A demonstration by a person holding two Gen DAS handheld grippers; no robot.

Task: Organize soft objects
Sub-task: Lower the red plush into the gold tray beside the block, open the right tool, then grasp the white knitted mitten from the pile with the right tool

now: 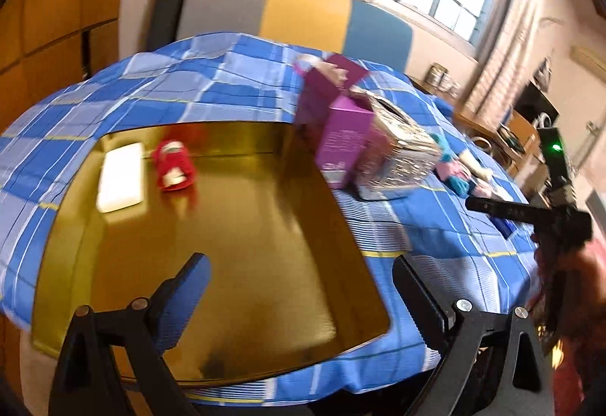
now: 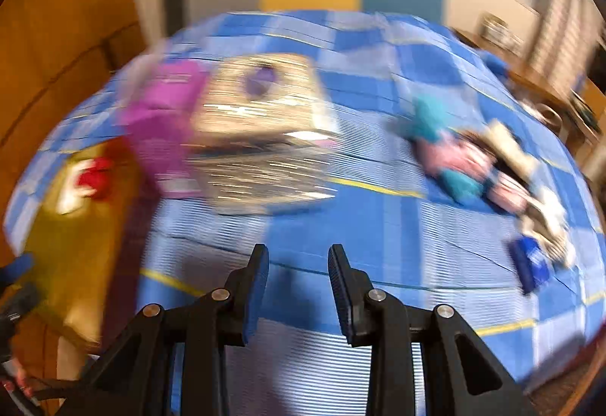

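Left gripper [image 1: 299, 296] hangs over the gold tray [image 1: 242, 226], fingers wide with nothing between them; the red rolled cloth [image 1: 173, 166] lies well ahead at the tray's far end, beside a white pad [image 1: 121, 177]. Right gripper [image 2: 298, 287] has fingers narrow and empty above the blue checked cloth [image 2: 378, 226]; the soft pile [image 2: 473, 166] lies ahead to the right, blurred.

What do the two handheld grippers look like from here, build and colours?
Both match: the left gripper and right gripper have black angular plastic linkages with silver round pivot pins, and two flat fingers faced with blue ribbed pads. In the left wrist view, the right unit's black body carries a lit green indicator light. No cables are visible.
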